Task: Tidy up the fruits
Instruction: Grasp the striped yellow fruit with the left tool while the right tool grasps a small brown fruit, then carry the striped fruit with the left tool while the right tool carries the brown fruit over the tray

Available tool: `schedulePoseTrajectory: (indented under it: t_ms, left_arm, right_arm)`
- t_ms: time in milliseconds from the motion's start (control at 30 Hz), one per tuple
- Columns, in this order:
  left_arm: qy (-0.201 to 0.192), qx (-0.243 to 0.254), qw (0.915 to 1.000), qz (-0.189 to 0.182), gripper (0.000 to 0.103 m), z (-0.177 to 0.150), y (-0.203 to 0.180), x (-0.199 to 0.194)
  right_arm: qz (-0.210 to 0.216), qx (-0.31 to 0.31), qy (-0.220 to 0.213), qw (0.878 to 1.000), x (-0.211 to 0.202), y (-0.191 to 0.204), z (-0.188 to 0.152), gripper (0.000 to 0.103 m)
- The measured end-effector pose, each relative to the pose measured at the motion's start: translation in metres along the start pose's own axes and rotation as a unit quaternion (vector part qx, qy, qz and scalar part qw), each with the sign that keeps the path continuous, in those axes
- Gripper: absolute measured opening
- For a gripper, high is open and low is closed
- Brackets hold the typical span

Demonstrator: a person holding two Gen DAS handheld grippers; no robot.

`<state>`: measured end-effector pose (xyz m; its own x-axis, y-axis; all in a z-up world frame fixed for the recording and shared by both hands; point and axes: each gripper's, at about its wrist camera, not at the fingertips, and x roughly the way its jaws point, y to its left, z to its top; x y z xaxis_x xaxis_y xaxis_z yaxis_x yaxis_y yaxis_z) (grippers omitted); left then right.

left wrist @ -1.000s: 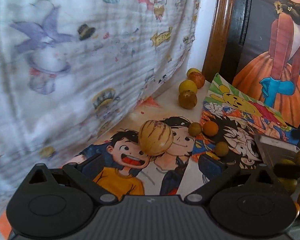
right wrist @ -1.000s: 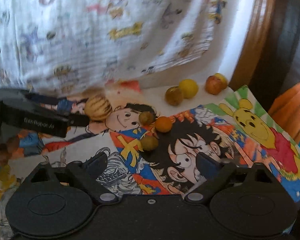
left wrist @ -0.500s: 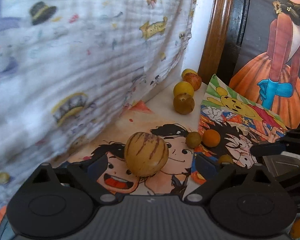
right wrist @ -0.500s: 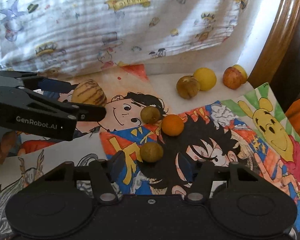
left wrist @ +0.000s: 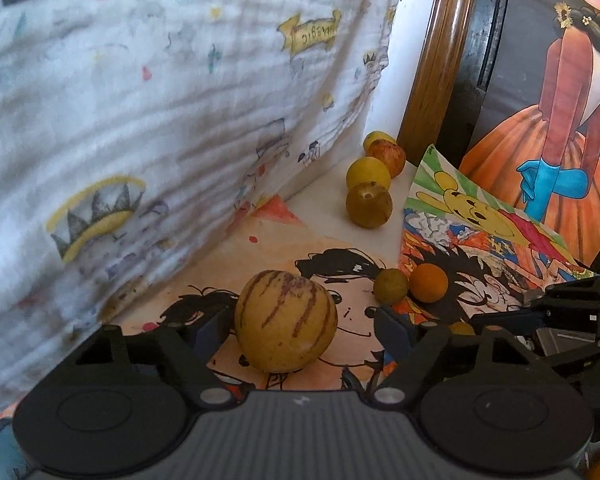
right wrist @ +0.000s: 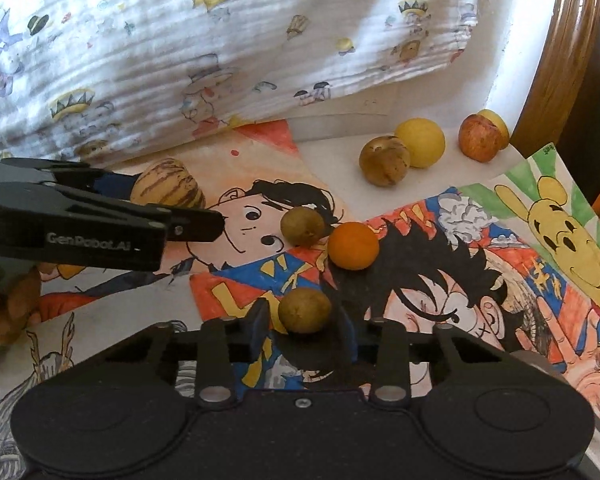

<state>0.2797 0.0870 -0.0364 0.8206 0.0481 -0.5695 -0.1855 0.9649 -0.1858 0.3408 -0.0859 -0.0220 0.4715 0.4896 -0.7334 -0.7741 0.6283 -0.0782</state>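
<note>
A: Left gripper — we see the jaws closing around the striped yellow melon, a gap still on its right side, not pinched.

B: Right gripper?

A: Closing too, pads about meeting the small brown fruit; we call it grasped. Both fruits sit on the cartoon-covered tabletop, mid-surface.

B: Others?

A: Orange touching another brown fruit; more fruit near the far edge by the printed cloth.

a home: printed muslin cloth and cartoon drawings.
</note>
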Motion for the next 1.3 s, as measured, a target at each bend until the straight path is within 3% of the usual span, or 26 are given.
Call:
schedulePoseTrajectory:
  t_ms: [467, 700, 1000, 1300]
  left_arm:
    - [0.009, -0.001, 0.9997, 0.024, 0.058, 0.002, 0.001, 0.006]
    - [0.011, -0.008, 0.9996, 0.023, 0.057, 0.001, 0.003, 0.0]
    - [-0.003, -0.017, 0.9997, 0.016, 0.057, 0.001, -0.003, -0.038]
    - [-0.033, -0.011, 0.9994, -0.002, 0.057, 0.006, -0.032, -0.096]
  right_arm:
    - [0.014, 0.008, -0.005, 1.0, -0.001, -0.001, -0.001, 0.032]
    - [0.024, 0.011, -0.007, 1.0, -0.012, 0.006, 0.0, 0.031]
    - [0.024, 0.024, -0.043, 0.999, -0.068, 0.014, -0.002, 0.031]
    - [-0.01, 0.047, -0.09, 0.995, -0.147, 0.009, -0.025, 0.031]
